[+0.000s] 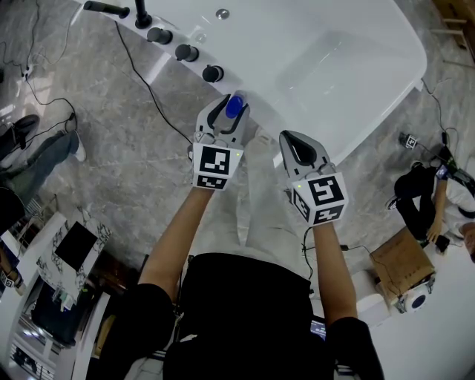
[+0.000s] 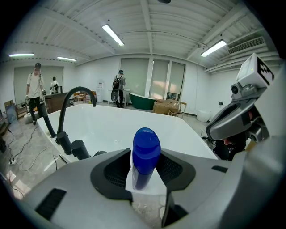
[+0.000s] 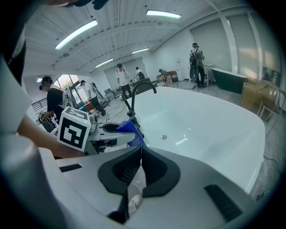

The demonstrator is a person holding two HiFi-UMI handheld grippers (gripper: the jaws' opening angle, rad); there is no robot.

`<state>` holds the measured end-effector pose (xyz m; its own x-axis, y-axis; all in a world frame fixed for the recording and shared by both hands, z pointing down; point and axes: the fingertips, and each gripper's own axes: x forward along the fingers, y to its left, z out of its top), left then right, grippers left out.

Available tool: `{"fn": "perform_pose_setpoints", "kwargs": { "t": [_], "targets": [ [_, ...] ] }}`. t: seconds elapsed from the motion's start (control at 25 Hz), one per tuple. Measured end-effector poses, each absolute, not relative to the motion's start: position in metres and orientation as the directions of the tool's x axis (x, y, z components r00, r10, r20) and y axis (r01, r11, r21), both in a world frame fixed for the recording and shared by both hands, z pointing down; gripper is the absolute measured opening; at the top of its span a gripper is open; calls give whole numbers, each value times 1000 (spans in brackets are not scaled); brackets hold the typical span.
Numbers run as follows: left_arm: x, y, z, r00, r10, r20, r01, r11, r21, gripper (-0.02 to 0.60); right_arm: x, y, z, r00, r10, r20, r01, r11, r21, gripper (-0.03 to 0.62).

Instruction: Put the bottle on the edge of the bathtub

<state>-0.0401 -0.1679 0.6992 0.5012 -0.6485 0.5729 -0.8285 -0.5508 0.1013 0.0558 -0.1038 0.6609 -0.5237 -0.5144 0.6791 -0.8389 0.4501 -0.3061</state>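
A bottle with a blue cap (image 1: 234, 107) stands upright between the jaws of my left gripper (image 1: 226, 113), which is shut on it. Gripper and bottle hover over the near rim of the white bathtub (image 1: 172, 63), just right of the black knobs (image 1: 212, 73). In the left gripper view the bottle (image 2: 145, 156) fills the gap, both pads against its sides, with the tub basin (image 2: 116, 127) behind. My right gripper (image 1: 297, 146) hangs beside it to the right, shut and empty. From the right gripper view the bottle (image 3: 133, 129) shows at the left, near the left gripper's marker cube (image 3: 73, 128).
A black faucet (image 1: 111, 9) and several knobs sit on the tub's left rim. Black cables (image 1: 141, 74) trail over the marble floor. A cardboard box (image 1: 401, 260) and a seated person (image 1: 427, 197) are at the right, a cluttered table (image 1: 52, 282) at the lower left.
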Motion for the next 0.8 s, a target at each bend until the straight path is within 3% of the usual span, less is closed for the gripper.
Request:
{"fn": "perform_pose_setpoints", "kwargs": {
  "t": [0.8],
  "targets": [
    [-49, -149, 677, 522, -625, 581, -810, -576, 107, 189, 57, -104, 634, -506, -550, 665, -846, 466, -258, 23]
  ]
}}
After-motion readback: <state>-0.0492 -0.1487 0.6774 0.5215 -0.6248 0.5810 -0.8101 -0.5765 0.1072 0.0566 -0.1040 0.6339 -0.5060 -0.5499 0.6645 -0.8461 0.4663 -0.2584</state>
